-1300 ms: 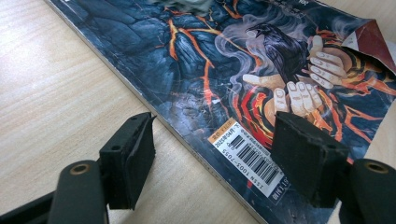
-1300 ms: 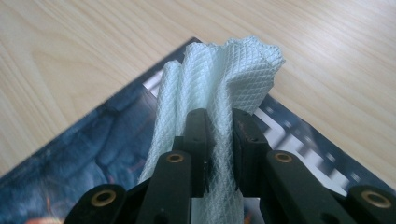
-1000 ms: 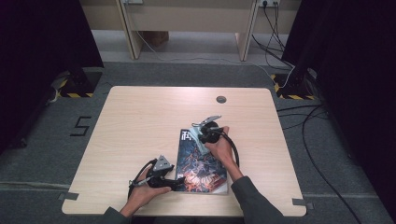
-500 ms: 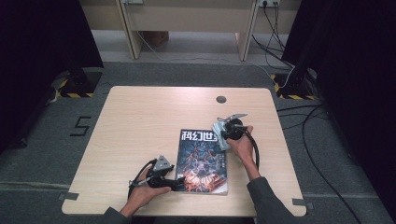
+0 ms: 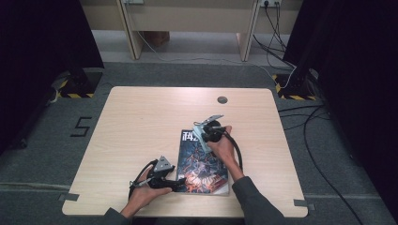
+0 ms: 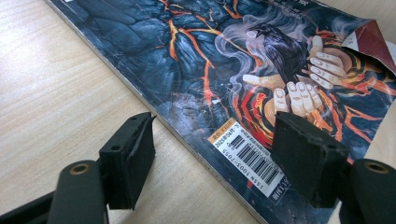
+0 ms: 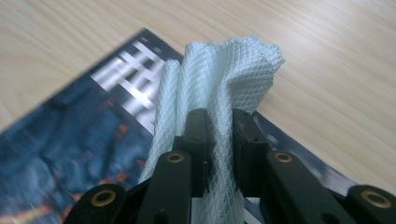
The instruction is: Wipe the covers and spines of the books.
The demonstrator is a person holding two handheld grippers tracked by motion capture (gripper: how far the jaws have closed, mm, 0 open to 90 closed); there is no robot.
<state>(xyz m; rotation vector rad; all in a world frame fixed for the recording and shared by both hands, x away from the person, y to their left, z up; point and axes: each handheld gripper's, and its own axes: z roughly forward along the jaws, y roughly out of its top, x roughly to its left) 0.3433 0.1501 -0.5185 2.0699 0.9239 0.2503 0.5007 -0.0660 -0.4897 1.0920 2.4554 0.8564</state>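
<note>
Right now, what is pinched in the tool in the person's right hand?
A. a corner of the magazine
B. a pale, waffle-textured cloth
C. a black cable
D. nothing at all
B: in the right gripper view the right tool has its jaws shut on a bunched pale cloth, held over the top of the magazine.

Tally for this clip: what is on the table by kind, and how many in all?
Magazine: 1, flat near the table's front edge.
Pale cloth: 1, pinched in the right tongs over the magazine's far end.
Tongs: 2; the left tongs stand open at the magazine's near corner.
Total: 4.
</note>
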